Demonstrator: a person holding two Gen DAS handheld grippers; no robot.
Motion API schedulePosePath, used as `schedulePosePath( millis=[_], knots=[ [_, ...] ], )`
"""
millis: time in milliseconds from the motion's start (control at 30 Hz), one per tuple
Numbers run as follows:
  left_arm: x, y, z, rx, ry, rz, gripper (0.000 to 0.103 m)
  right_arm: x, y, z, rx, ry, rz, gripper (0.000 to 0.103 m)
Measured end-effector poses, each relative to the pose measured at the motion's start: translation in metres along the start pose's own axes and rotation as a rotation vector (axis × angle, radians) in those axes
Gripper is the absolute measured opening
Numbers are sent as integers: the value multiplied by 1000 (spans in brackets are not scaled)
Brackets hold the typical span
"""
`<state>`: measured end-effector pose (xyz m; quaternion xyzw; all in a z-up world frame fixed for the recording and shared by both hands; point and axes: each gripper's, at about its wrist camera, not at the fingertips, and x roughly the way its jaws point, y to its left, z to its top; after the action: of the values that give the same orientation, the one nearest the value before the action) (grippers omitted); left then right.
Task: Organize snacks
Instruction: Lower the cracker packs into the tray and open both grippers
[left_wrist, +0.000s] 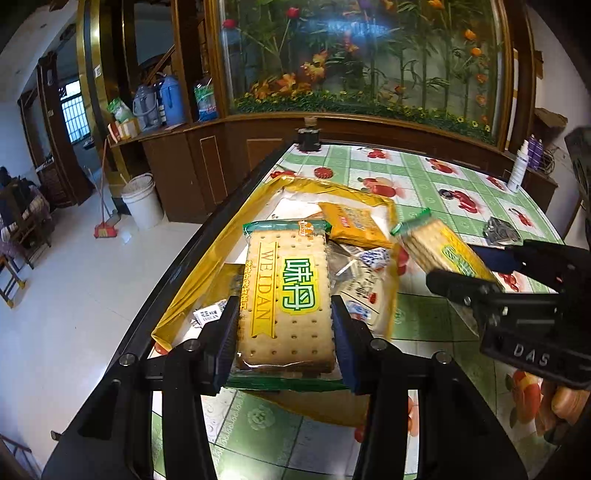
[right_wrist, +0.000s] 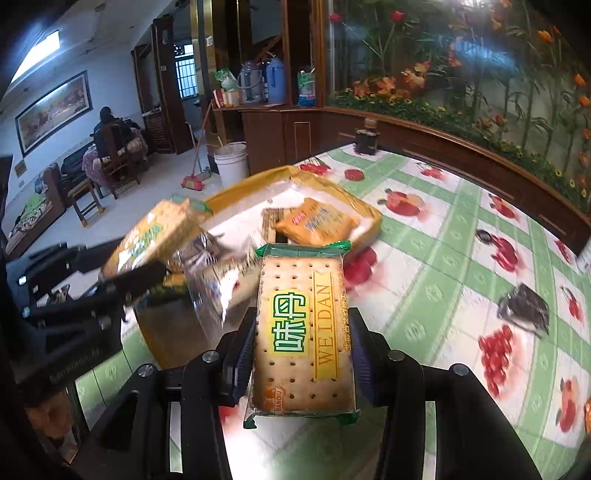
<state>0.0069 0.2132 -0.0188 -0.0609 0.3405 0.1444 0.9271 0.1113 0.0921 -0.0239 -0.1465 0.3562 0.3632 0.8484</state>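
Observation:
My left gripper (left_wrist: 284, 317) is shut on a Weidan cracker pack (left_wrist: 286, 295) and holds it over a yellow tray (left_wrist: 192, 291) at the table's left edge. My right gripper (right_wrist: 303, 354) is shut on a second Weidan cracker pack (right_wrist: 303, 339), to the right of the tray. Each gripper shows in the other's view: the right one (left_wrist: 476, 273) with its pack (left_wrist: 443, 251), the left one (right_wrist: 122, 273) with its pack (right_wrist: 151, 232). In the tray lie an orange snack packet (left_wrist: 354, 225), small blue-white candies (left_wrist: 373, 256) and clear wrapped packs (left_wrist: 362, 284).
The table (left_wrist: 443, 173) has a green checked fruit-print cloth. A small dark wrapped snack (left_wrist: 500, 230) lies at the right. A black jar (left_wrist: 308, 138) stands at the far edge, a white bottle (left_wrist: 517, 170) at the far right. A wooden cabinet (left_wrist: 221, 155) stands behind.

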Motion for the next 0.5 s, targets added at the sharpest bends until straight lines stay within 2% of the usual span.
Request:
schedulePosePath(
  millis=[133,300,500],
  knots=[
    [17,10,11,-19,13,10,45,27,1,27,19,-1,54,47],
    [41,16,26,-29,40,27,45,70,-12,54,103,19,116,47],
    [68,19,27,-34,94,34,45,108,-20,68,160,43,155,47]
  ],
)
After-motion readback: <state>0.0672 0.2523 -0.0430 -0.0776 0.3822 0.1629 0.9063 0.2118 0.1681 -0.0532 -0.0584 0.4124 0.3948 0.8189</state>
